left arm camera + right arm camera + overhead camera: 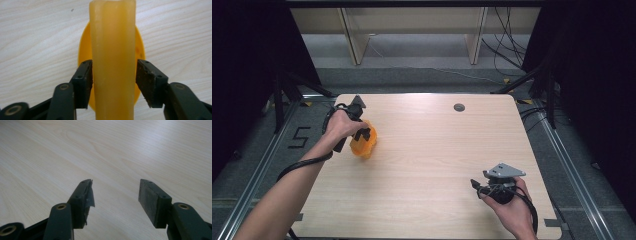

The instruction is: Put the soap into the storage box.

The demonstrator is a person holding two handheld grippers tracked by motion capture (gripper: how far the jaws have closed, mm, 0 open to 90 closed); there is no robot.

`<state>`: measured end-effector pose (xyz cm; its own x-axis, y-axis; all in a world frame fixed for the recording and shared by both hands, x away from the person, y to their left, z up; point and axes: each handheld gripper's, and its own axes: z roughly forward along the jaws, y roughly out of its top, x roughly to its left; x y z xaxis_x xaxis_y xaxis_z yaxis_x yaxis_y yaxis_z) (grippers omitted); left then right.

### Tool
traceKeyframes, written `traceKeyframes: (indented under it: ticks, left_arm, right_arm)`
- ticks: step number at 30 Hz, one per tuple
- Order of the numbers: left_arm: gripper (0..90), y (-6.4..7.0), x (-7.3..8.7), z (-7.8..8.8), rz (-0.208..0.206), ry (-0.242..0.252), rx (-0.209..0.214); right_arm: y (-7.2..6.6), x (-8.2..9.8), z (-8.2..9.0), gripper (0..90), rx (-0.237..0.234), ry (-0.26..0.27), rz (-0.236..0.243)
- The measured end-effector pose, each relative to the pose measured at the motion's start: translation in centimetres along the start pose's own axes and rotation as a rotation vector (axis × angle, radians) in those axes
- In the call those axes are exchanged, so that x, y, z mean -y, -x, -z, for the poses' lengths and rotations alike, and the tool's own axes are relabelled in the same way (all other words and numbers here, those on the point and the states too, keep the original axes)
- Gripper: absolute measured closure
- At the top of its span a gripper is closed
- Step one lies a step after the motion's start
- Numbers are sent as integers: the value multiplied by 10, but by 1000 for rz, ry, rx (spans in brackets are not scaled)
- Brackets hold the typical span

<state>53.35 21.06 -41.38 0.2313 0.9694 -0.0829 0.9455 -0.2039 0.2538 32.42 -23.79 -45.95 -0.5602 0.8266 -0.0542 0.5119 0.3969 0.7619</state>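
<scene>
Orange cup (112, 50) sits between the left tool (113, 82) jaws; right tool (115, 202) rests spread.

An orange translucent plastic cup (363, 142) is seen near the table's left edge, toward the far side. In the left gripper view its wall (113, 60) is shown as a tall, pale amber band running up between the two jaws (the left jaw touching it, the right jaw just beside it), with a brighter yellow-orange rounded part behind.
</scene>
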Motion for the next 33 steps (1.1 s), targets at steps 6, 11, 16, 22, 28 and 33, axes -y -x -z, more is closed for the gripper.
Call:
traceKeyframes:
  ticks: [6, 11, 16, 22, 28, 33]
  left_arm:
    - [405, 3, 0, 7, -16, 17, -4]
    - [380, 2, 3, 17, -88, 44, -10]
    - [366, 0, 12, 31, -99, 101, -2]
    - [346, -5, 27, 45, -112, 163, 19]
    - [310, -7, 50, 55, -144, 221, 36]
    - [292, -6, 69, 60, -144, 244, 59]
  right_arm:
    - [-1, 0, 0, 449, -19, -11, -21]
    - [0, 0, -1, 448, -19, -5, -9]
    - [-1, 0, 0, 448, -23, -10, -21]
    - [-2, 0, -1, 447, -23, -6, -21]
    - [-1, 0, 0, 447, -1, -11, -11]
    - [-1, 0, -1, 447, -16, 1, -12]
